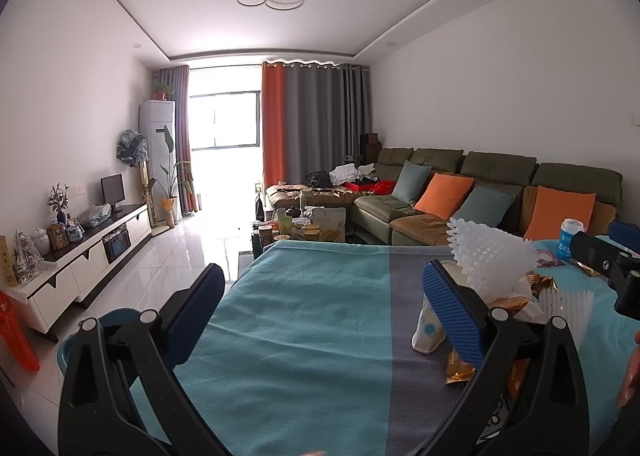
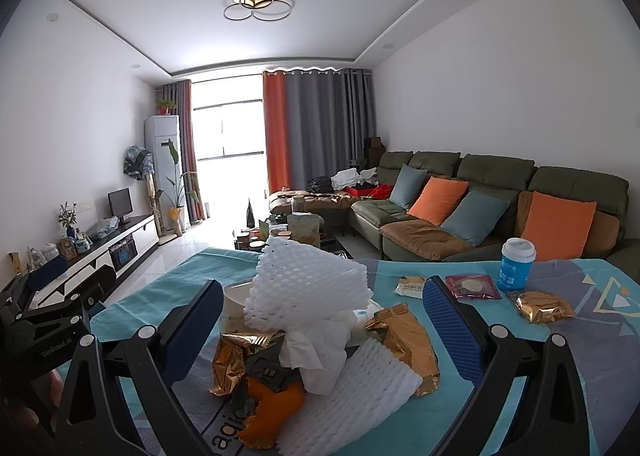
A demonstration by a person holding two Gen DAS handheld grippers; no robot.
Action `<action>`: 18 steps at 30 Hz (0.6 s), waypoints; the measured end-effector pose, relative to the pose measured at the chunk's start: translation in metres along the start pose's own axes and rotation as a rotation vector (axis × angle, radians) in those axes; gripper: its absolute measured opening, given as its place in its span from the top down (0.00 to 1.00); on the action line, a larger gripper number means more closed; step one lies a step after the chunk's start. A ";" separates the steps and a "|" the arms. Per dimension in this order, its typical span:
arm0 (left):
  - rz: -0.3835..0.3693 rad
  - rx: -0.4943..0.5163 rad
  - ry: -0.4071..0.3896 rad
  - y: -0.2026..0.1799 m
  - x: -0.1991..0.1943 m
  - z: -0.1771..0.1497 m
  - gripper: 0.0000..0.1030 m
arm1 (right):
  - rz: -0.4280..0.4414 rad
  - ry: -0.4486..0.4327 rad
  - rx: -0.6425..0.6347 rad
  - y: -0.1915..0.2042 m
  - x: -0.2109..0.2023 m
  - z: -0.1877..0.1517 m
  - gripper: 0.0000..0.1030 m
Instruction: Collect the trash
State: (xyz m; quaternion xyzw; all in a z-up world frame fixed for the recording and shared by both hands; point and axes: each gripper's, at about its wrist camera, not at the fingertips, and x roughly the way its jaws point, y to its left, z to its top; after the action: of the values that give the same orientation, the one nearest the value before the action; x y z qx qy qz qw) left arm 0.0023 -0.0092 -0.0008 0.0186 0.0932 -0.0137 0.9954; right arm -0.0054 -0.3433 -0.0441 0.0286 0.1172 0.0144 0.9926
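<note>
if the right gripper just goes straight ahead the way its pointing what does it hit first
Most likely the white foam net topping the trash pile, which sits between the open right gripper fingers; depth is uncertain.

Both fisheye views sit low over the teal and grey cloth-covered surface (image 1: 304,320), facing down the room toward the bright window with orange and grey curtains (image 2: 304,128). The left view looks from further left; the right view sits close behind the white foam mesh netting (image 2: 308,280). The 2 views share the olive sofa (image 1: 496,172).
</note>
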 end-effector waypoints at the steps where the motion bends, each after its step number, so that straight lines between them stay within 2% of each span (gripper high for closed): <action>1: -0.003 0.000 0.003 0.000 0.001 0.000 0.05 | 0.001 0.000 0.000 0.001 0.001 -0.001 0.06; 10: -0.015 0.008 0.017 0.000 0.002 -0.003 0.05 | 0.011 0.007 0.006 0.002 0.004 -0.003 0.06; 14: -0.065 0.018 0.047 -0.003 0.005 -0.006 0.05 | 0.032 0.043 0.023 -0.008 0.013 -0.005 0.06; 18: -0.175 0.036 0.098 -0.011 0.011 -0.010 0.05 | 0.082 0.129 0.056 -0.017 0.033 -0.007 0.06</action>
State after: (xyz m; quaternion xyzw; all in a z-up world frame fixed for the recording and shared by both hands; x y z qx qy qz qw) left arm 0.0112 -0.0196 -0.0132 0.0288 0.1430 -0.1012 0.9841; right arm 0.0257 -0.3584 -0.0593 0.0602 0.1801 0.0536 0.9803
